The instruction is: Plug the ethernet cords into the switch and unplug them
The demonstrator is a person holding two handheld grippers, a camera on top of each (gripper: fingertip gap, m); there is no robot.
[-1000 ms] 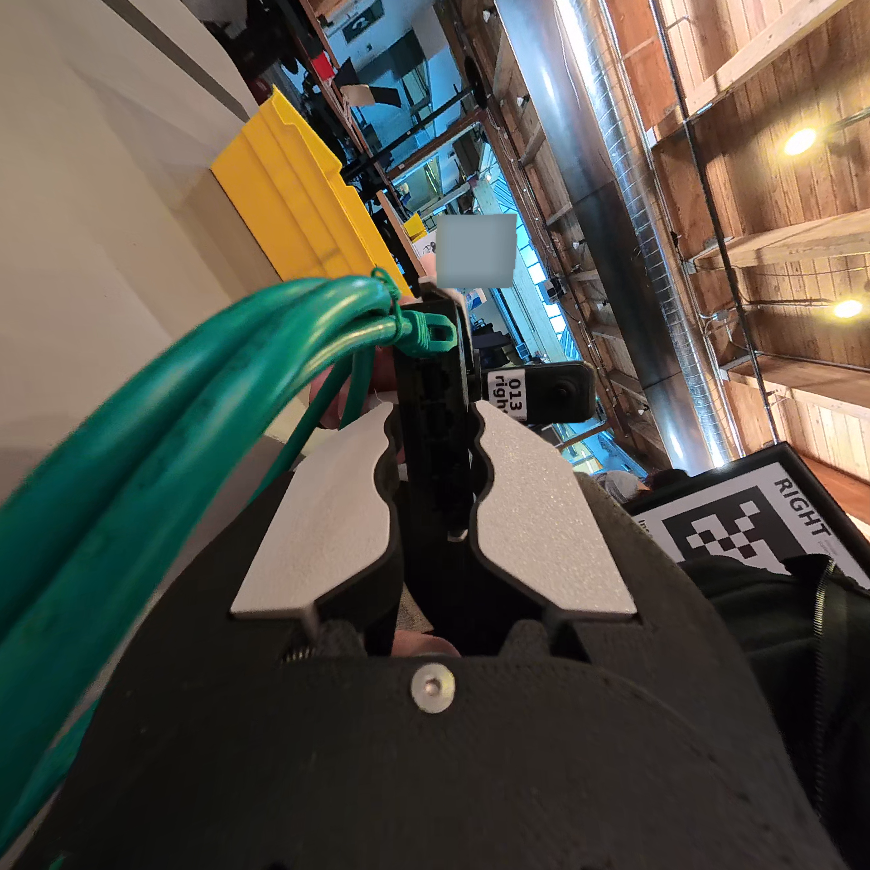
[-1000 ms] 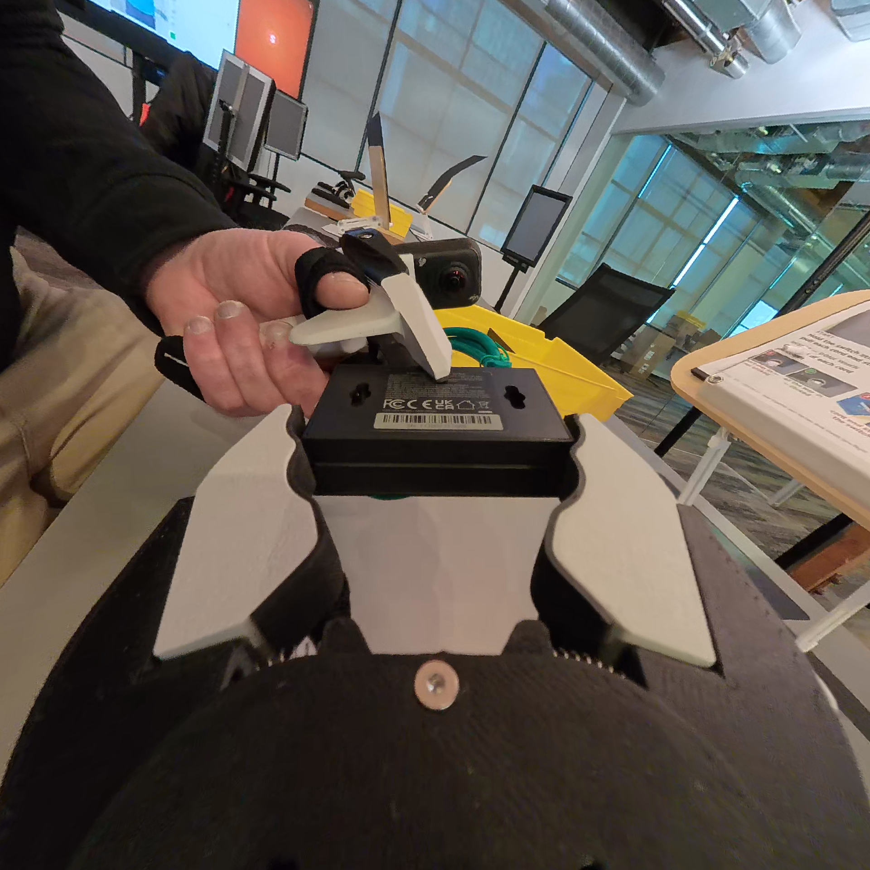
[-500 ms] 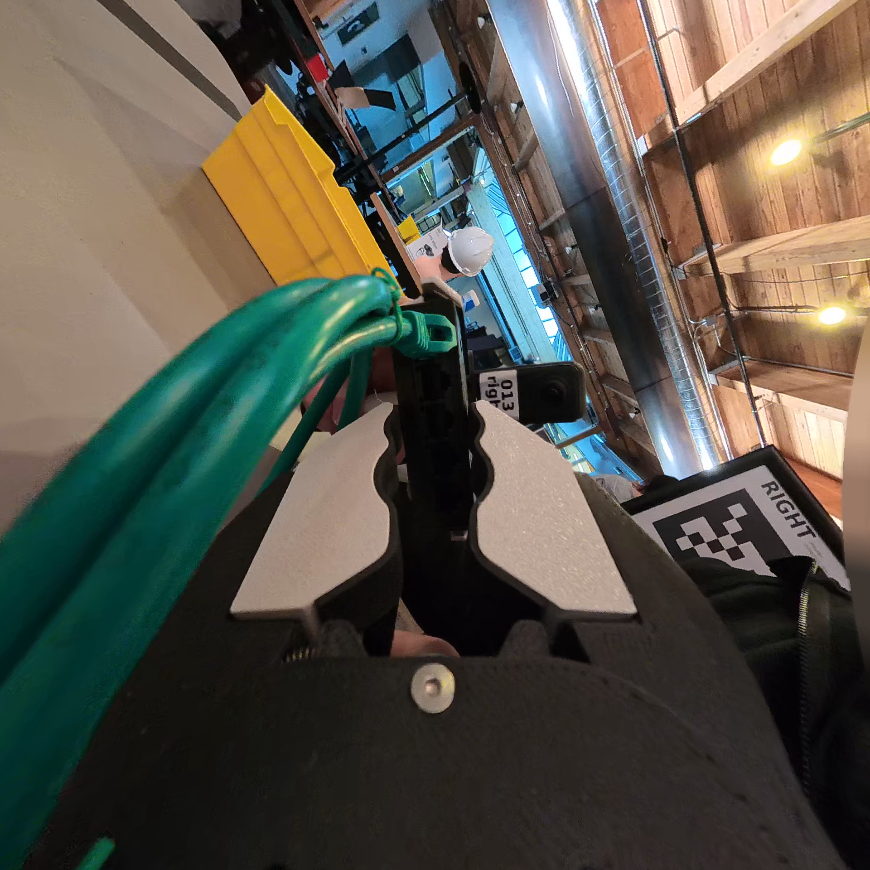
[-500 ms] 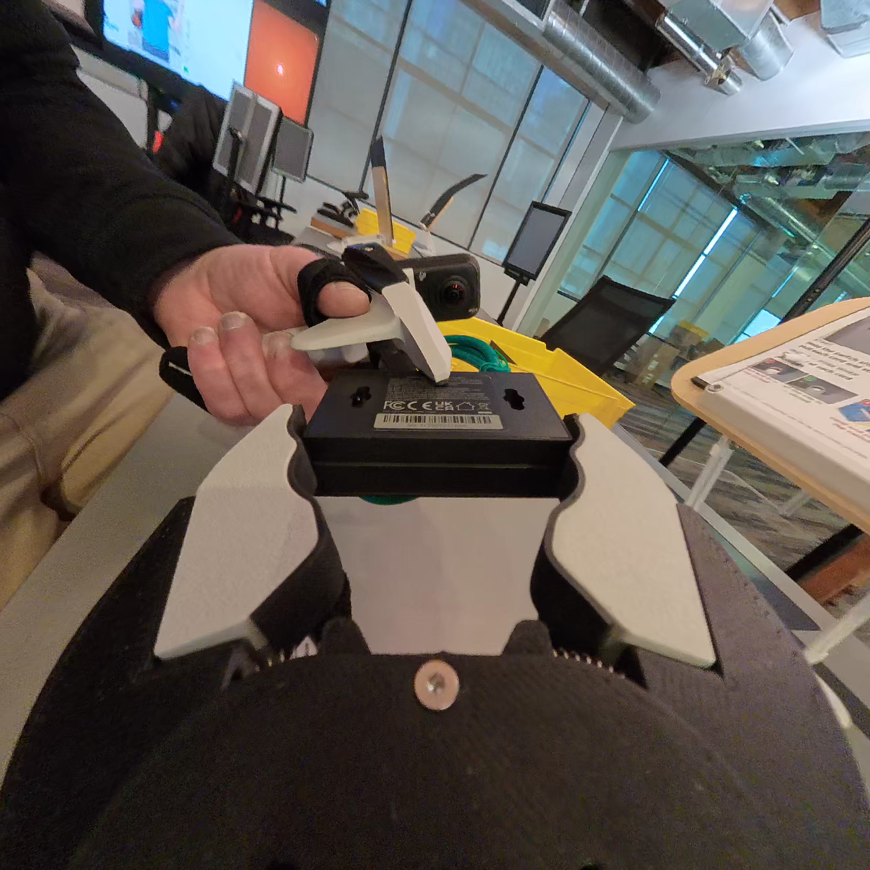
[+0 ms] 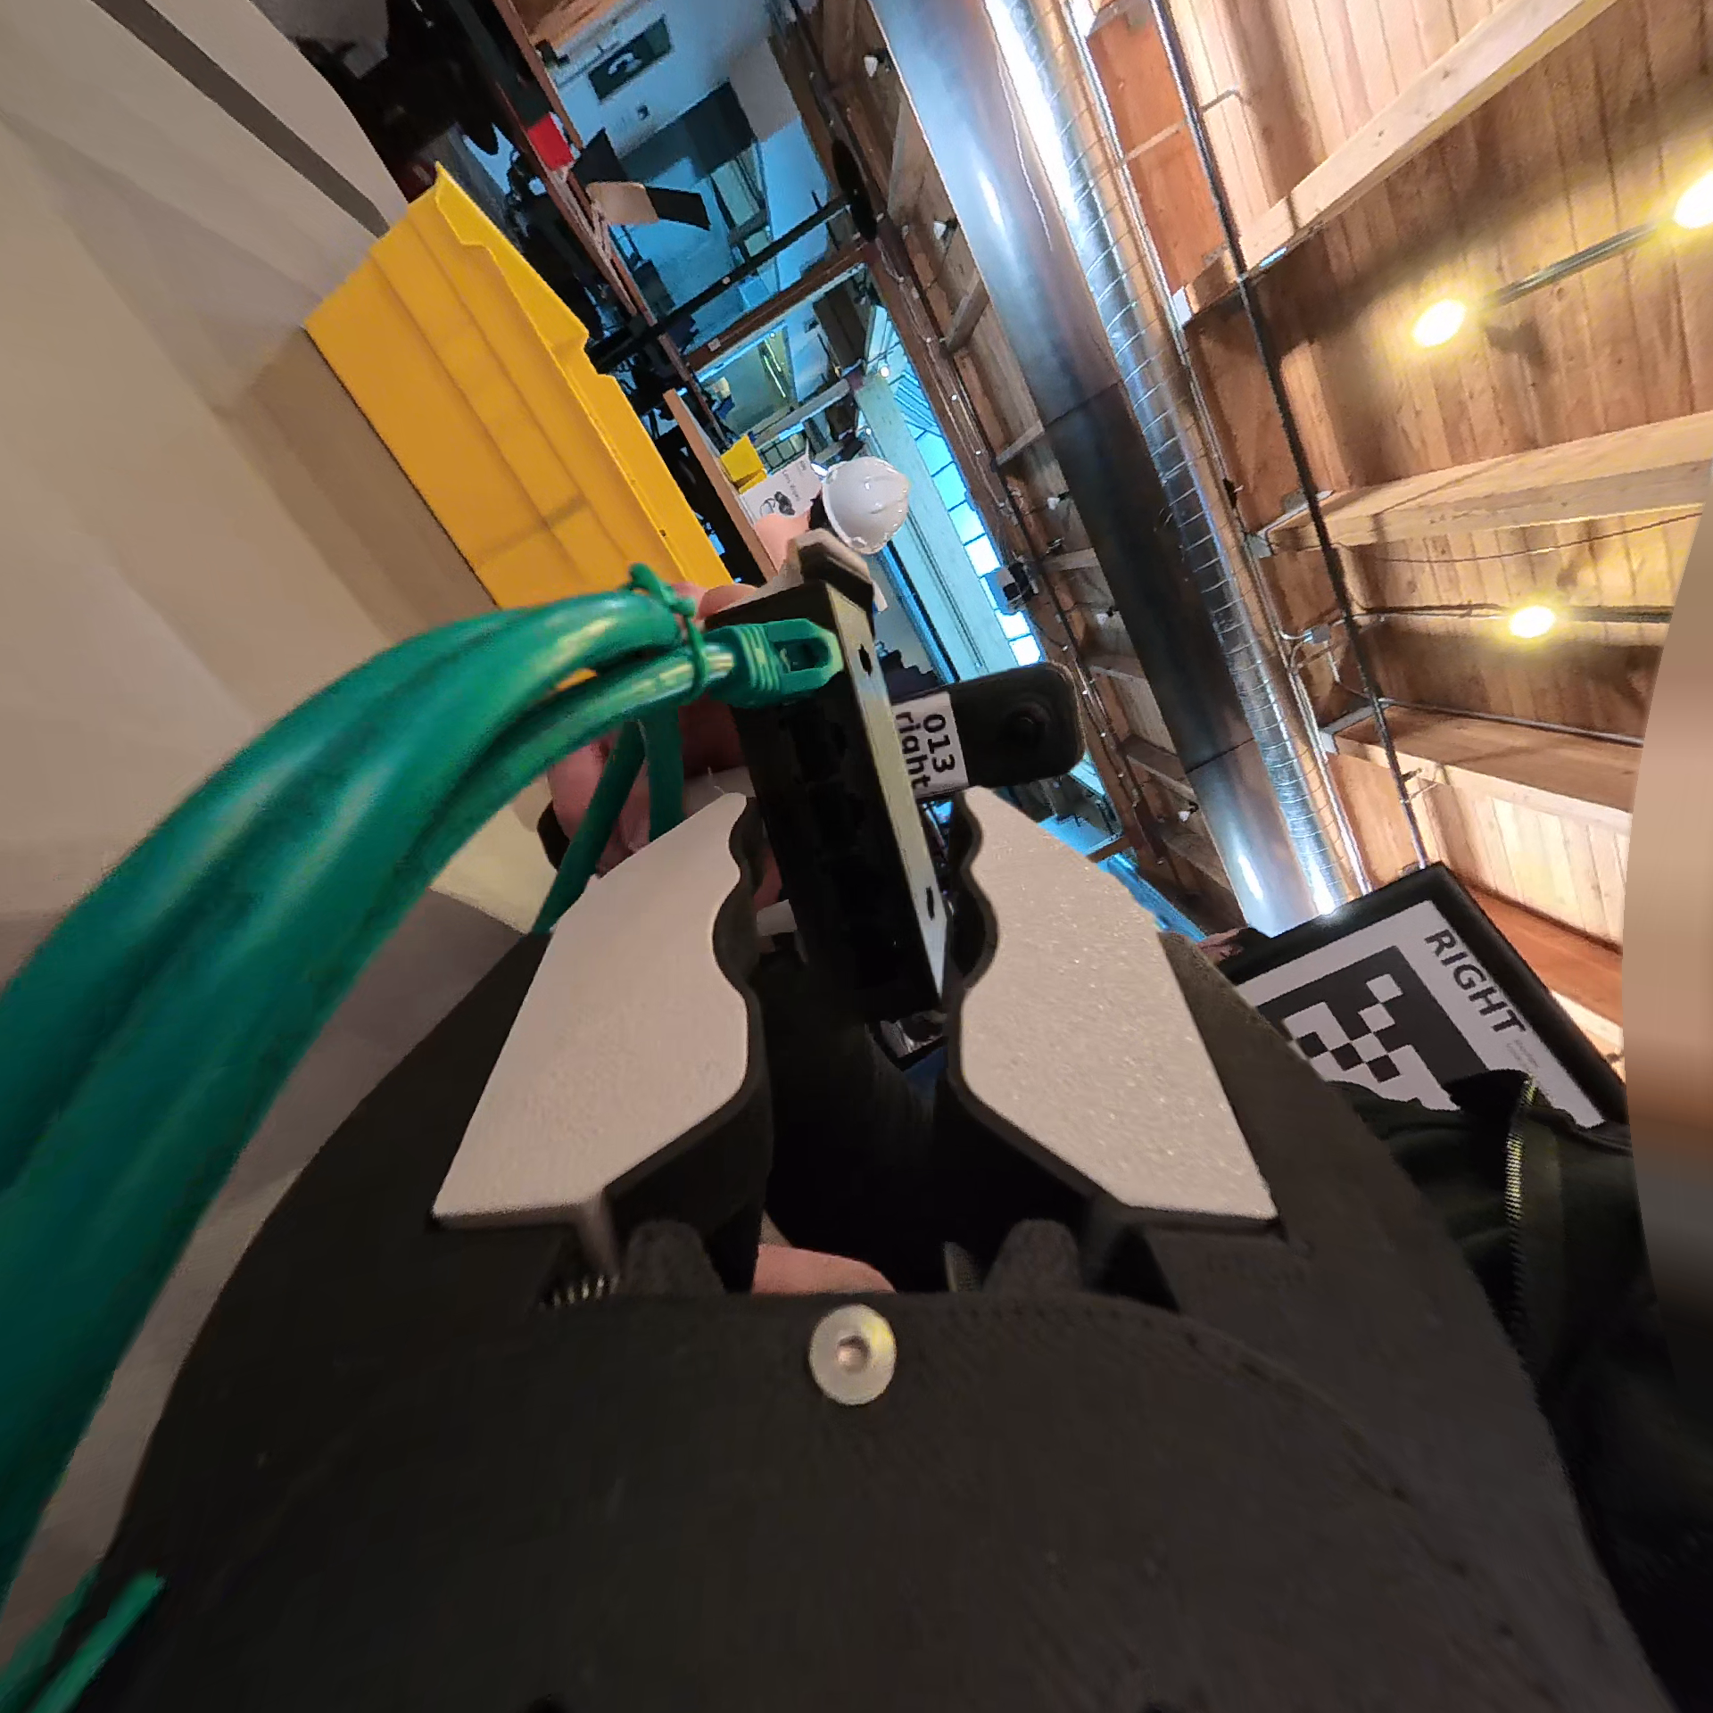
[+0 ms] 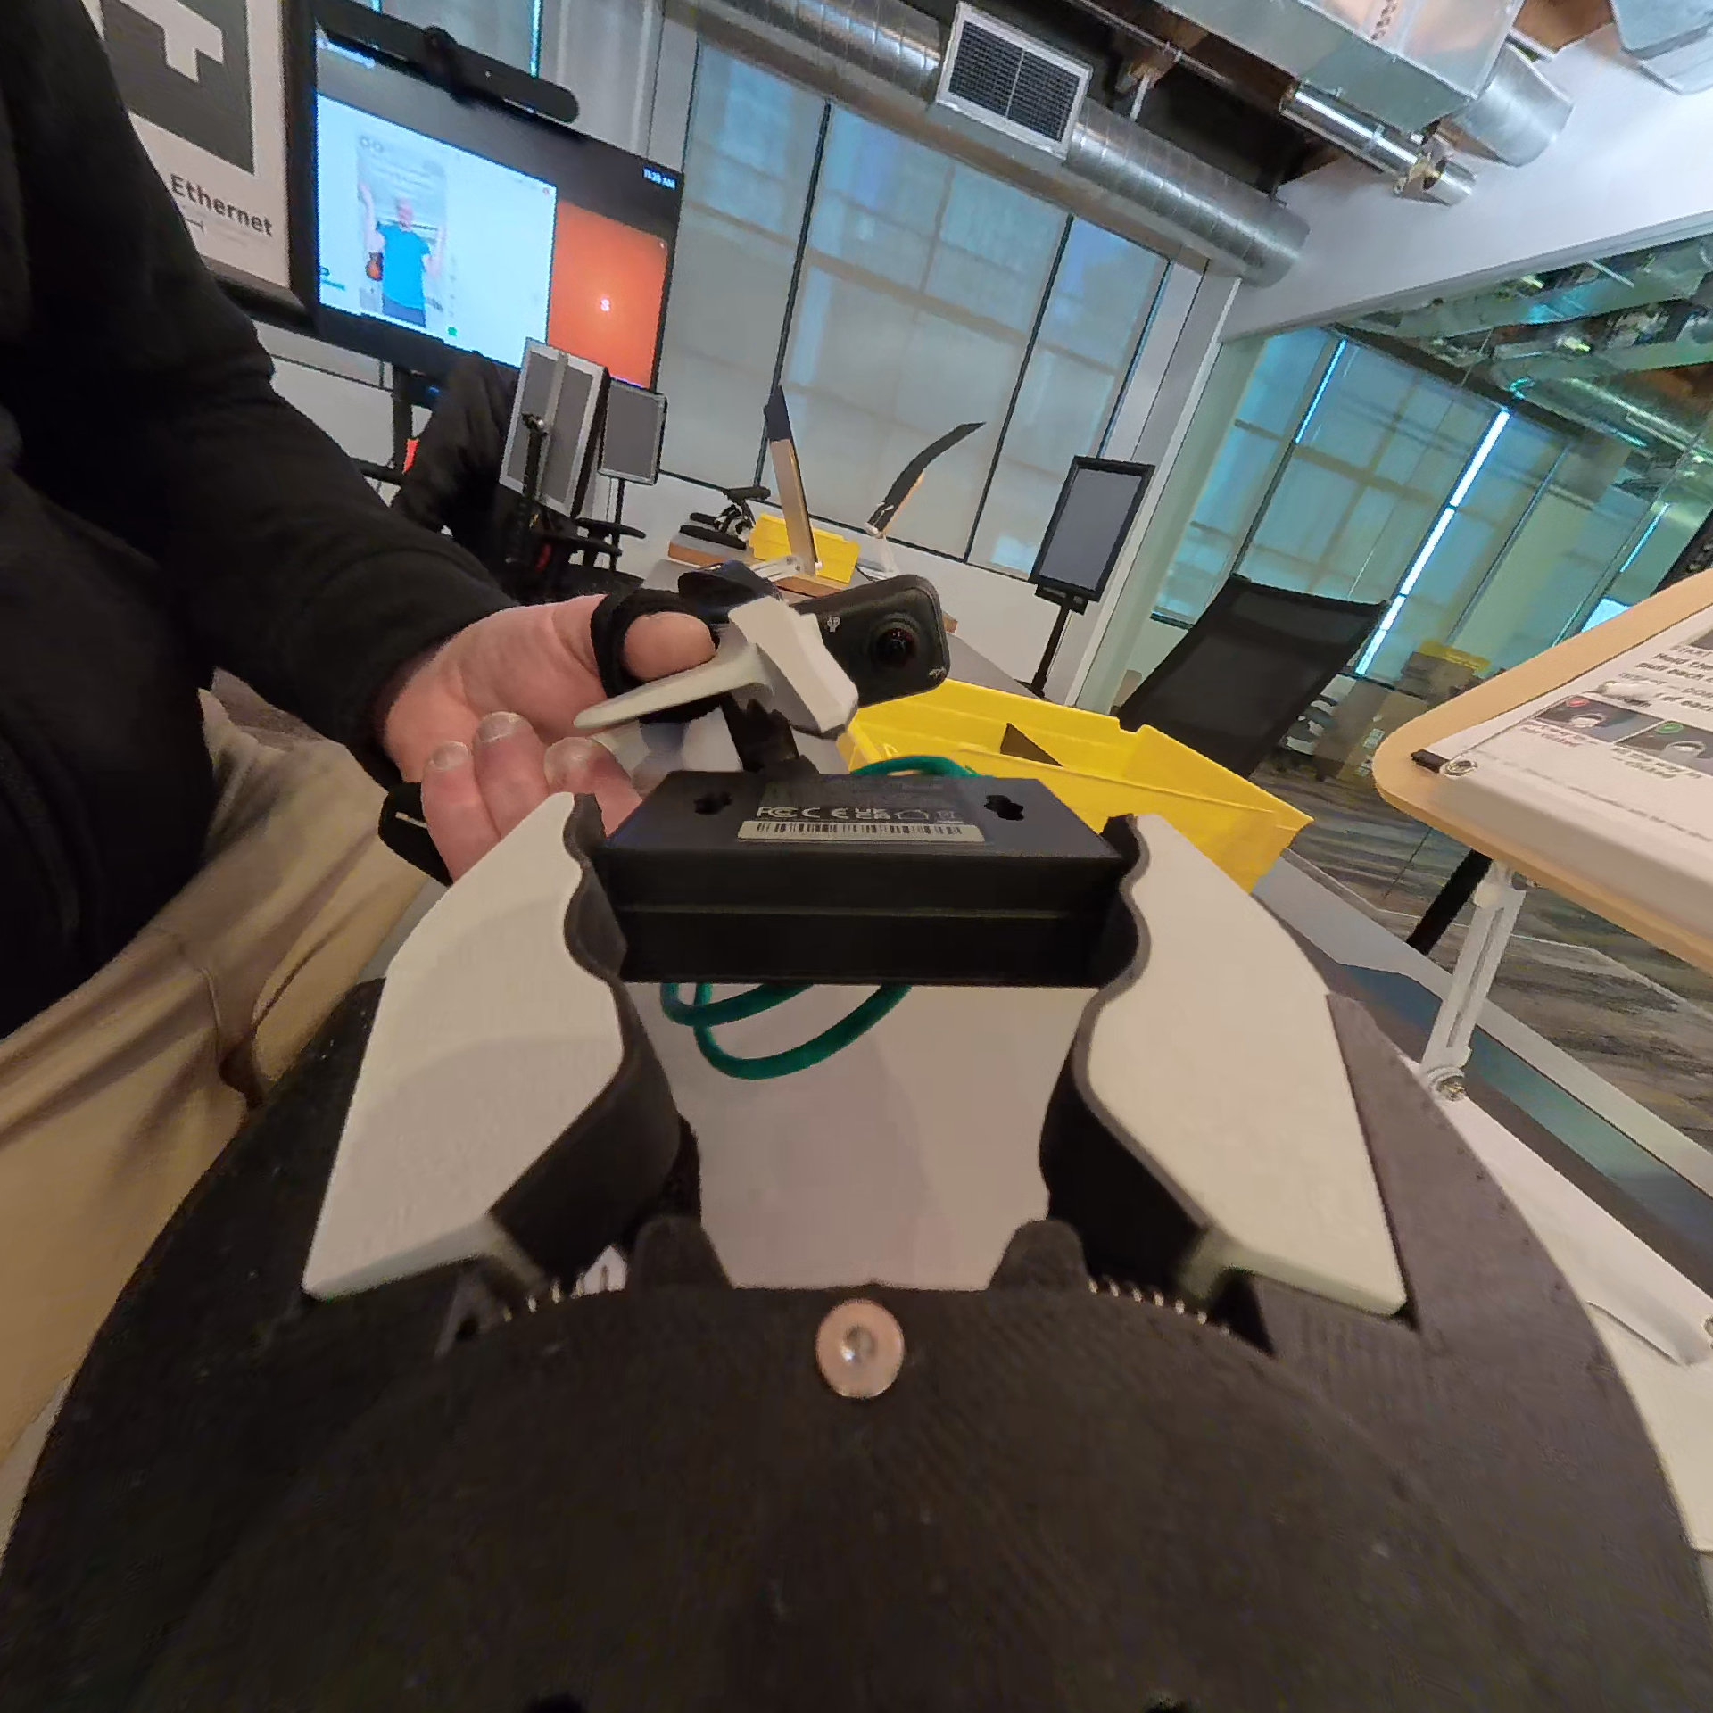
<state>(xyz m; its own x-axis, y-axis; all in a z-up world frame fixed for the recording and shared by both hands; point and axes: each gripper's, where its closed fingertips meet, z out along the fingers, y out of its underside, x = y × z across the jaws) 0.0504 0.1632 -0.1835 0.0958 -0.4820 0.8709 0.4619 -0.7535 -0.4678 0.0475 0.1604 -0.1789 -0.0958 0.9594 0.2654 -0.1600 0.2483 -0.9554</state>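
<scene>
The black switch (image 6: 857,890) is clamped end to end between my right gripper's (image 6: 857,834) white fingers, held above the table with its labelled underside up. Green ethernet cords (image 6: 788,1029) loop beneath it. In the left wrist view the switch (image 5: 853,834) stands edge-on, with a green plug (image 5: 779,663) seated in a port and the tied cord bundle (image 5: 278,834) trailing left. My left gripper (image 5: 853,825) is open, with small gaps between its fingers and the switch. In the right wrist view it (image 6: 732,714) hovers open just behind the switch.
A yellow bin (image 6: 1066,769) sits on the table behind the switch and also shows in the left wrist view (image 5: 491,417). A slanted wooden board with a printed sheet (image 6: 1576,769) stands at the right. The person's hand (image 6: 491,686) and dark sleeve are at the left. My left and right fingertips are right by each other.
My left gripper has opened and let go of the switch's edge, drawing back a little. My right gripper has tilted with the switch, so the green cords now show under it.
</scene>
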